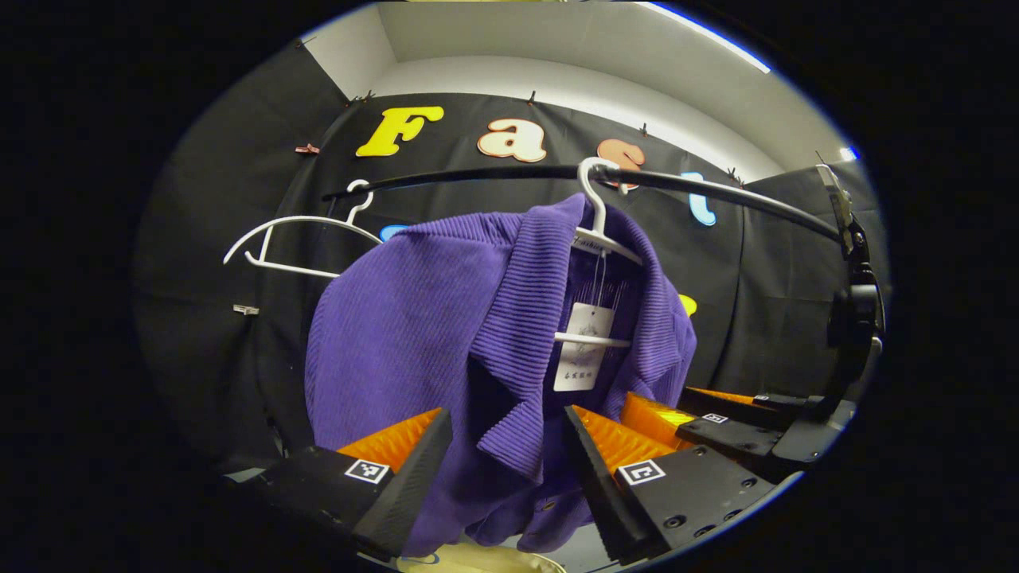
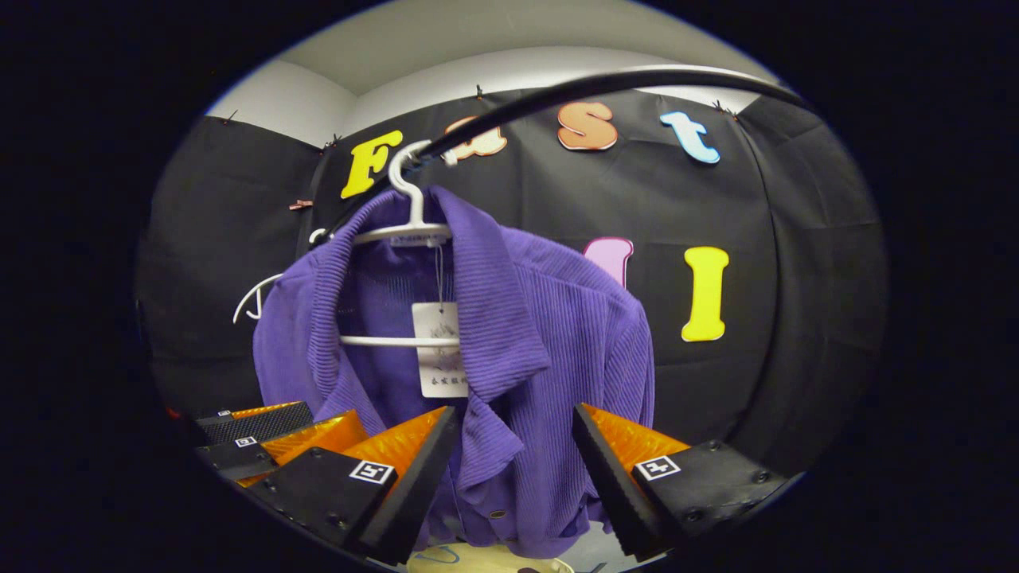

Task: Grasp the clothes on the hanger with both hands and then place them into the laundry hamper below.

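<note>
Purple ribbed shirt (image 1: 414, 334) is hung on a white hanger (image 1: 601, 231) from the black rail (image 1: 716, 191), a tag (image 1: 585, 346) at its collar. Left claw (image 1: 509, 465) and right claw (image 2: 513, 469) are held apart around its front, nothing clamped.

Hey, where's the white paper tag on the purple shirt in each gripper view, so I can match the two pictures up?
Left gripper view: the white tag hangs right of centre, inside the open collar of the purple shirt.
Right gripper view: the white tag hangs left of centre, inside the purple shirt collar.
Shared landmark: the white hanger hooked on the black rail.
</note>
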